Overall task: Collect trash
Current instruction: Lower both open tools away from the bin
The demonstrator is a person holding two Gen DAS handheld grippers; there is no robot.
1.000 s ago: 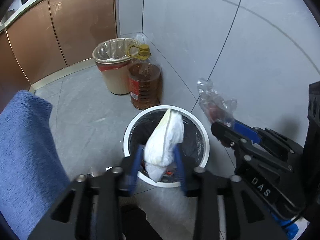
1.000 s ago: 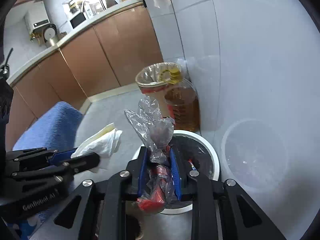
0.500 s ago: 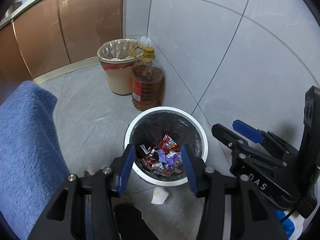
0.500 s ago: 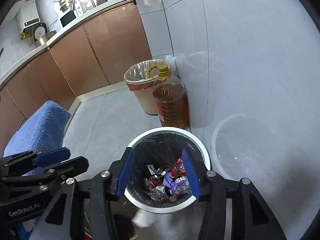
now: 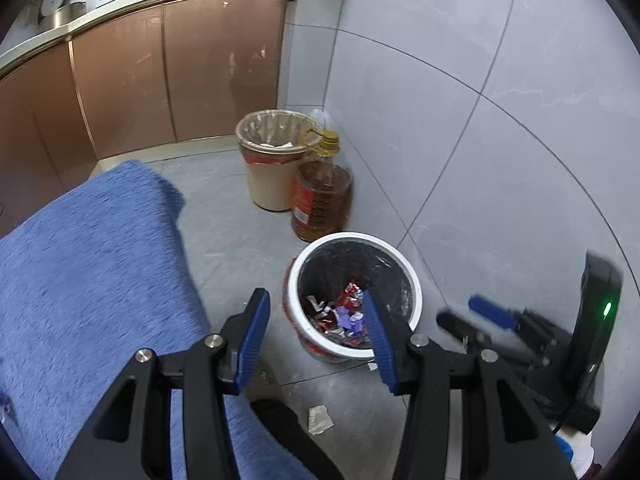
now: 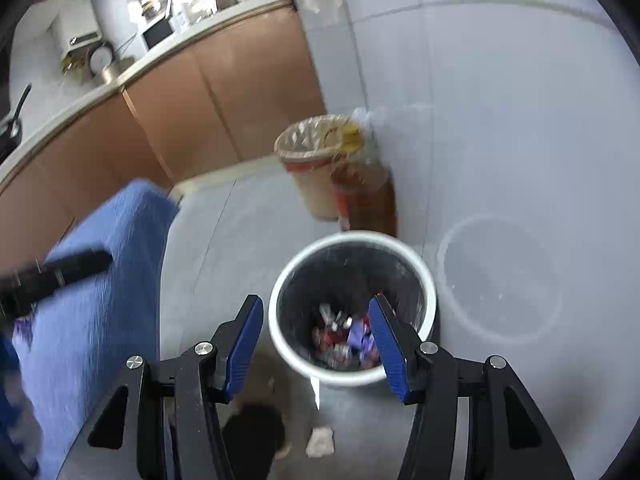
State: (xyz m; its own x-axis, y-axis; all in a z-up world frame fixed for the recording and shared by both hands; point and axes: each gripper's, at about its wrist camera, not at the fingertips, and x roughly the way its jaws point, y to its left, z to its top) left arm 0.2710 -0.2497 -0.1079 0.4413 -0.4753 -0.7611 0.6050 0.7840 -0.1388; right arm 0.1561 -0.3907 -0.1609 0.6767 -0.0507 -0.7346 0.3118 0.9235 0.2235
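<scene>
A white-rimmed trash bin (image 5: 412, 280) with a black liner stands on the grey floor by the tiled wall and holds colourful wrappers (image 5: 340, 314). It also shows in the right wrist view (image 6: 280, 320). My left gripper (image 5: 316, 330) is open and empty, above and in front of the bin. My right gripper (image 6: 316, 344) is open and empty above the bin; it shows in the left wrist view (image 5: 476, 312) too. A white crumpled tissue (image 5: 319, 419) lies on the floor in front of the bin, also in the right wrist view (image 6: 320, 442).
A beige bin (image 5: 272, 160) with a clear liner and a large oil bottle (image 5: 320, 200) stand by the wall behind the white bin. A blue towel-covered surface (image 5: 92, 280) fills the left. Brown kitchen cabinets (image 5: 160, 80) line the back.
Both grippers opened and dropped their loads: the clear bag went into the bin, the white tissue landed on the floor. Both grippers have since pulled back and up.
</scene>
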